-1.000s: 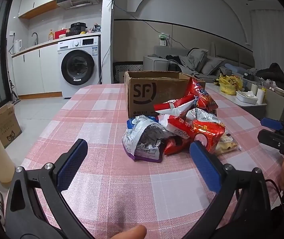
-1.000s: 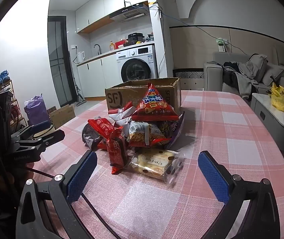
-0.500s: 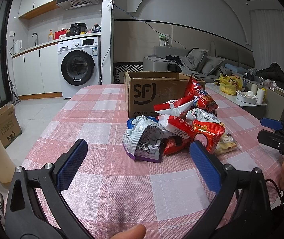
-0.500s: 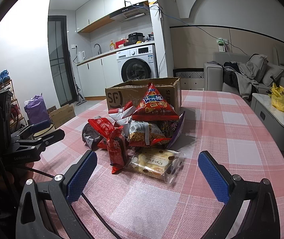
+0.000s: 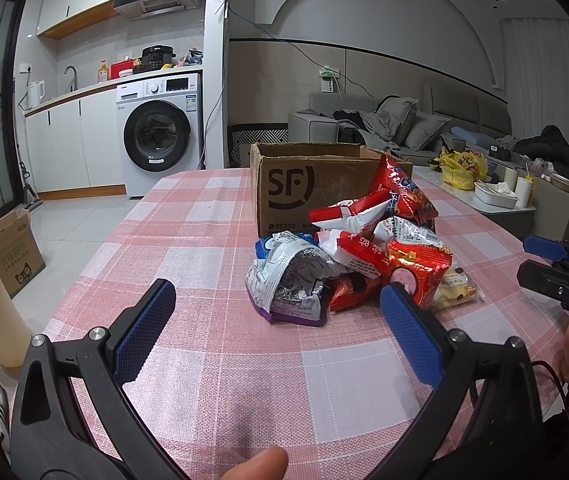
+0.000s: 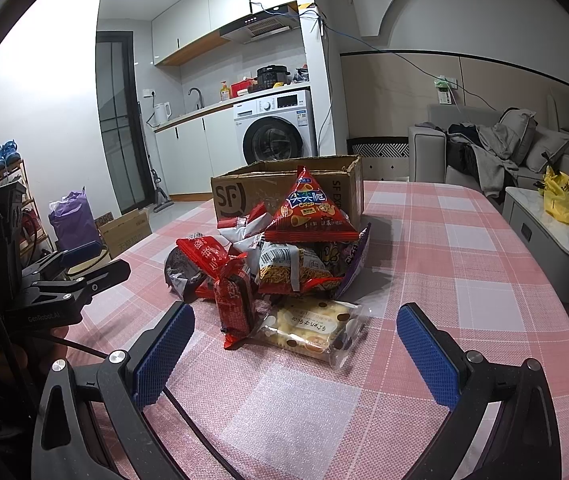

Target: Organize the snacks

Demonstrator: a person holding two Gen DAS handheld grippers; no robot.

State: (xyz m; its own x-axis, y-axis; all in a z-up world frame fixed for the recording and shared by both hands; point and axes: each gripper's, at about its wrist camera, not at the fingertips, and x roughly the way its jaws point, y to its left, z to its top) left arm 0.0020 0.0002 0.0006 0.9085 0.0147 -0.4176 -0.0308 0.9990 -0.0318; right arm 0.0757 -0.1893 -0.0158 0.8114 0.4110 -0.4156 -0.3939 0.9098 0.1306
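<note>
On the pink-and-white checked table (image 5: 204, 248), seen from the left wrist cam, the left gripper (image 5: 276, 316) hangs just above the cloth with its blue pads spread wide and nothing between them. The snack pile (image 5: 356, 264) sits a bit ahead and to the right of centre, not touching either pad. Closest to this claw is a crumpled silver-and-purple bag (image 5: 290, 280), with red packets heaped up behind it and a red triangular bag (image 5: 400, 196) leaning against the cardboard box (image 5: 304, 188), the one with SF printed on it. The box is open on top and sits right behind the pile, touching it. Over at the right edge you can see the right gripper (image 5: 552, 260) from the side, off to the side of the snacks. A fingertip (image 5: 260, 466) pokes in at the bottom.

Right wrist cam next: the right gripper (image 6: 296, 344) is also wide open and holding nothing, low over the table (image 6: 464, 264). Right between and just past its pads is a clear pack of yellow biscuits (image 6: 308, 330), lying flat at the near edge of the pile, and a small dark red packet (image 6: 234, 300) stands beside it on the left. The red triangular bag (image 6: 310, 212) tops the heap, in front of the cardboard box (image 6: 244, 192). The left gripper (image 6: 76, 268) shows at the left edge, near the table's side, well apart from the snacks.
</note>
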